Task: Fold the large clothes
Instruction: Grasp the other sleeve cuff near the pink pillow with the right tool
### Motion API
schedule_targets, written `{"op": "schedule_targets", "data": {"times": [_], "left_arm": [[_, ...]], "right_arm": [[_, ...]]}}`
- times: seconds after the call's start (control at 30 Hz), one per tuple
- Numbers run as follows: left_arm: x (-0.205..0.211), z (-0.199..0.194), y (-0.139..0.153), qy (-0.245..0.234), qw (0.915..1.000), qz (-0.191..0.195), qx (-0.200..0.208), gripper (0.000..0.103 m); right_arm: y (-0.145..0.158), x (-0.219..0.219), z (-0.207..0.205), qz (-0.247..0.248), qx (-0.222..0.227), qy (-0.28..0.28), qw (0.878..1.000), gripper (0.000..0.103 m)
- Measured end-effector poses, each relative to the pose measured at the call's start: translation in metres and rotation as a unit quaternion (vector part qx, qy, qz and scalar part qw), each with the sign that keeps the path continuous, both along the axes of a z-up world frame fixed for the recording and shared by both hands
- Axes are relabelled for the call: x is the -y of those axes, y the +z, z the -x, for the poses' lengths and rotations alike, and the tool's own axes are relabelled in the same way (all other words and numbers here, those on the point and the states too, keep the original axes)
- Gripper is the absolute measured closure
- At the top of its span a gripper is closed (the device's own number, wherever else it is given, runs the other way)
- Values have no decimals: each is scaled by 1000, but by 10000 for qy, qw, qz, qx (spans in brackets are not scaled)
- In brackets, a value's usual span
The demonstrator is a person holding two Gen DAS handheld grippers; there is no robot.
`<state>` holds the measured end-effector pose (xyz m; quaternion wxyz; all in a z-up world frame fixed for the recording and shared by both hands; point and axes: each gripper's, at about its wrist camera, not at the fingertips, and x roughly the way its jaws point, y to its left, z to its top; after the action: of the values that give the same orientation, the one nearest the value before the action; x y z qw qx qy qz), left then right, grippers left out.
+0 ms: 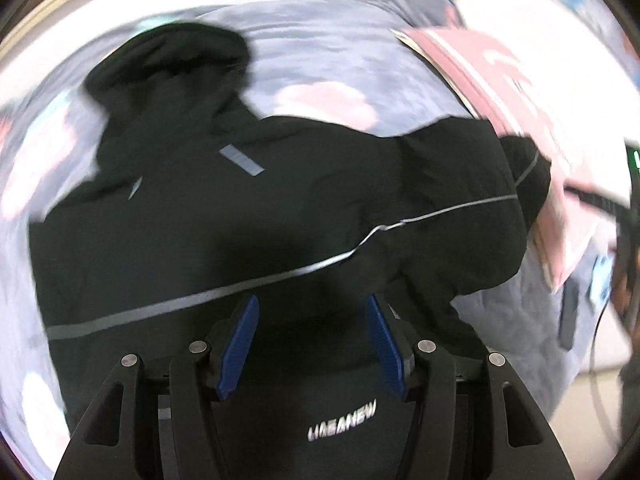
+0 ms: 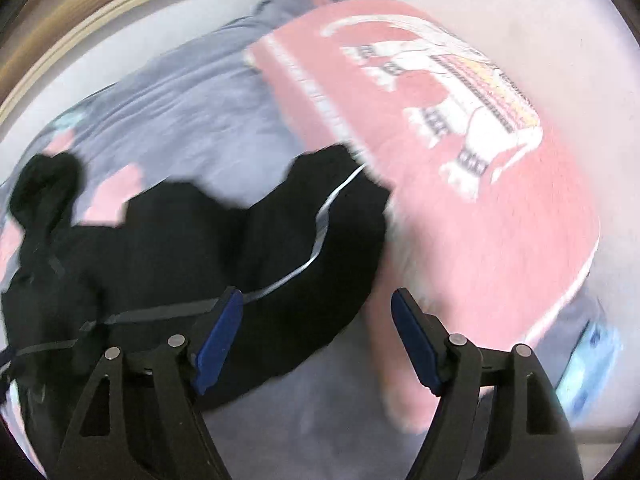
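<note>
Now we're over the black jacket on the bed quilt.
Left gripper half open, right gripper wide, both empty; pink pillow at 2 o'clock.

A bed carries everything here, spread with a grey-blue quilted cover that bears soft pink patches. A black hooded jacket with thin grey reflective stripes lies spread across the cover, its hood toward the far side. Just beside the jacket's sleeve lies a pink pillow with a white and red printed figure; the sleeve end touches the pillow's edge.
</note>
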<state>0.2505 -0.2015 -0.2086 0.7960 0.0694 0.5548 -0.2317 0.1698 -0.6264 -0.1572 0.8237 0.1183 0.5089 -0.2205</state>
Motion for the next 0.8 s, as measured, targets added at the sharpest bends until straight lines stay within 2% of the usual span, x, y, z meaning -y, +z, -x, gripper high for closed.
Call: {"op": "schedule_targets", "data": {"times": [0.2,0.27,0.33,0.4,0.43,0.5,0.53,0.57,0.63,0.8], "left_arm": [[71,-26,-24,-581,9981,-126,-147,45],[93,-33,-32,-746,9970,-112,-199,45],[114,-39,-42,-909,9954,-163,-235,45],[129,-44,-50,-1016,9942,-182,-301,45],[136,-47,-55,-1041,9938,-171,-354,45],[146,-51,-61,-1039,9935,-101,-463,45],[150,-53,-64,-1027,9933,-19,-525,45],[153,-54,-66,-1021,9931,46,-567,45],[158,-55,-69,-1040,9923,150,-652,45],[171,-50,-74,-1221,9898,212,-699,45]], "right_arm": [[-31,55,-44,171,-144,-168,9996,25],[-45,60,-56,241,-265,-161,9992,24],[-60,67,-65,186,-322,-123,9992,17],[-68,62,-70,217,-386,28,9990,17],[-71,55,-73,112,-389,246,9989,24],[-81,40,-76,-405,-542,676,9954,65],[-84,35,-75,-590,-601,778,9934,77],[-83,32,-72,-674,-576,819,9927,81],[-69,26,-60,-492,-439,815,9945,85],[2,41,-8,451,90,238,9987,86]]}}
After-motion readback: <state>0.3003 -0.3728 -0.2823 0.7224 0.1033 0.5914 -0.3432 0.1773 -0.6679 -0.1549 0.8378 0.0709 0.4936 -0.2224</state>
